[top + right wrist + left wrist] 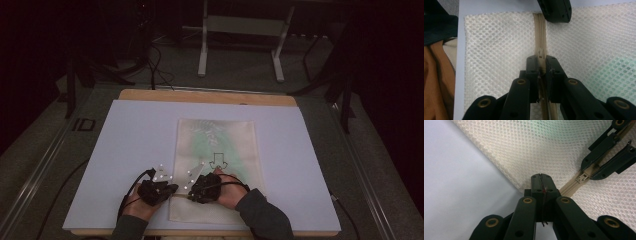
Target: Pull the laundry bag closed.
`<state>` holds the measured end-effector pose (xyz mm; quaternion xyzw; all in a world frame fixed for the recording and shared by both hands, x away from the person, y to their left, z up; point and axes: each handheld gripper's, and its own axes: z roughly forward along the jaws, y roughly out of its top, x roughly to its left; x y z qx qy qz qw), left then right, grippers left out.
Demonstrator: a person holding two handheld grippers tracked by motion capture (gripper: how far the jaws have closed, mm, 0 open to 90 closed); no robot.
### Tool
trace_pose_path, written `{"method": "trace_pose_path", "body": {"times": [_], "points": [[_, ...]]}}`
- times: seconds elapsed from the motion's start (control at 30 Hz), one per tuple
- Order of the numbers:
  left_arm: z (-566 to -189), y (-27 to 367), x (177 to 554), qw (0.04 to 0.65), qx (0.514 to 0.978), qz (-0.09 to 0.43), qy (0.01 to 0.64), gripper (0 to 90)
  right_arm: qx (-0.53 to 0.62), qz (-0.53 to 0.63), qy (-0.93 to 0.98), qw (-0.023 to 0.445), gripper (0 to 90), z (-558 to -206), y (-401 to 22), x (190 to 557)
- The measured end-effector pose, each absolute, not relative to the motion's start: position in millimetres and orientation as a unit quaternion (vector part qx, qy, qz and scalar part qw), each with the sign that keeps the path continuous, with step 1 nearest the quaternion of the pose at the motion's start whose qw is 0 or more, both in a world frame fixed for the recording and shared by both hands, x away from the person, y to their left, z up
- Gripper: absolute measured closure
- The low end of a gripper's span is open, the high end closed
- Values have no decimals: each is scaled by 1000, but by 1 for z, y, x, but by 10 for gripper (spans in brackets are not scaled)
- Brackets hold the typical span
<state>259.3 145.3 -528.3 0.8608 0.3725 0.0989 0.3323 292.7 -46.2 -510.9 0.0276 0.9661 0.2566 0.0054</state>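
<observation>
A white mesh bag (220,145) with something green inside lies flat on the white board (135,150). Its beige zipper (539,27) runs along the end nearest the person. My left gripper (541,177) is shut on the bag's edge (536,145) where the zipper (571,187) ends. My right gripper (540,61) is shut on the zipper pull (540,53), a short way along from the left one. In the high view, the left gripper (172,189) and the right gripper (191,194) sit close together at the bag's near left corner.
The board lies on a wooden table (200,96) with bare board to the left and right of the bag. A white metal frame (202,55) and cables stand on the floor behind. Orange and dark clothing (436,82) is at the table's near edge.
</observation>
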Motion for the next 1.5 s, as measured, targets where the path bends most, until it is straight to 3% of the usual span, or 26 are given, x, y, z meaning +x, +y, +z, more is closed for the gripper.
{"method": "trace_pose_path", "body": {"times": [1.5], "points": [[-528, 146, 260, 334, 859, 94, 377, 894, 36, 253, 967, 0, 825, -509, -74, 293]]}}
